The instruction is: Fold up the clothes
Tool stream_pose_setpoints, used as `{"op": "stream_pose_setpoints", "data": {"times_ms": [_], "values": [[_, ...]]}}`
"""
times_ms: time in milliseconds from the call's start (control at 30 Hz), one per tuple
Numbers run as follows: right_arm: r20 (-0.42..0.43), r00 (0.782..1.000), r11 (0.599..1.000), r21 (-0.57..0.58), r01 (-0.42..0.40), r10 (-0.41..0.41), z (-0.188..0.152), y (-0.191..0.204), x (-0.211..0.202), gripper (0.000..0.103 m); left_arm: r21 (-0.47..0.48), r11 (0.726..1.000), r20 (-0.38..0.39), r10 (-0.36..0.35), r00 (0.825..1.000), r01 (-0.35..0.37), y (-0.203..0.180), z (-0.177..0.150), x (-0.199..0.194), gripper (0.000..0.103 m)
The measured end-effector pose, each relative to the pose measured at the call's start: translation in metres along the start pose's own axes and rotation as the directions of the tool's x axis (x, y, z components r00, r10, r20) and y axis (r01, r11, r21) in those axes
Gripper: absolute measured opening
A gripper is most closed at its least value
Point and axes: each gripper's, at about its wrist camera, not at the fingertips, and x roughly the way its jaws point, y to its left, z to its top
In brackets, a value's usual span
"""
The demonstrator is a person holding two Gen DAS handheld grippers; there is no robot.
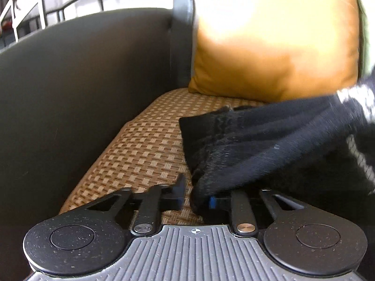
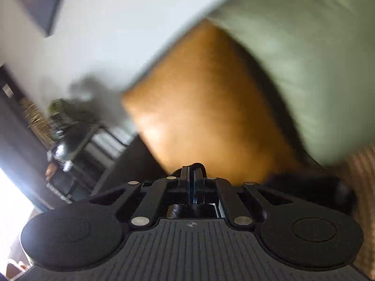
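Observation:
A black garment (image 1: 269,145) with white print lies bunched on the woven seat mat (image 1: 145,149) in the left wrist view, lifted toward the upper right. My left gripper (image 1: 195,195) is open; the cloth drapes over its right finger (image 1: 213,202) and the left finger (image 1: 178,189) is bare. My right gripper (image 2: 194,178) is shut on a fold of the black garment (image 2: 304,187), which hangs down to the right below it. The right wrist view is tilted and blurred by motion.
An orange cushion (image 1: 276,42) leans on the sofa back, with a pale green cushion (image 2: 304,58) beside it. The dark sofa armrest (image 1: 82,82) rises on the left. A metal-frame side table (image 1: 58,2) stands beyond the armrest.

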Motion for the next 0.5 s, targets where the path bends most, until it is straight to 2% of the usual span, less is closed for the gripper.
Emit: {"op": "stream_pose_setpoints", "data": {"times_ms": [67,167,200,300,433,500], "values": [[-0.030,0.999,0.999,0.040,0.030,-0.029,-0.015,-0.039,0.000,0.003,0.018,1.000,-0.006,-0.005,1.000,0.005,0.003,-0.005,-0.002,0.046],[-0.061,0.997,0.994,0.093,0.052,-0.047,-0.038,-0.078,0.002,0.003,0.036,0.999,-0.017,-0.011,1.000,0.011,0.001,-0.001,-0.002,0.048],[-0.069,0.996,0.993,0.105,0.056,-0.049,-0.045,-0.085,0.003,0.003,0.043,0.999,-0.018,-0.009,1.000,0.010,0.001,0.000,-0.002,0.054],[-0.128,0.988,0.989,0.111,0.097,-0.083,-0.069,-0.103,0.007,0.003,0.066,0.998,-0.025,-0.010,1.000,0.012,0.000,-0.001,-0.003,0.061],[-0.205,0.965,0.981,0.069,0.181,-0.163,-0.100,-0.116,0.011,0.006,0.115,0.993,-0.041,-0.034,0.999,0.039,0.000,-0.002,-0.008,0.067],[-0.229,0.951,0.973,0.054,0.225,-0.207,-0.111,-0.121,0.013,0.006,0.143,0.987,-0.057,-0.061,0.997,0.068,0.002,-0.004,-0.013,0.075]]}}
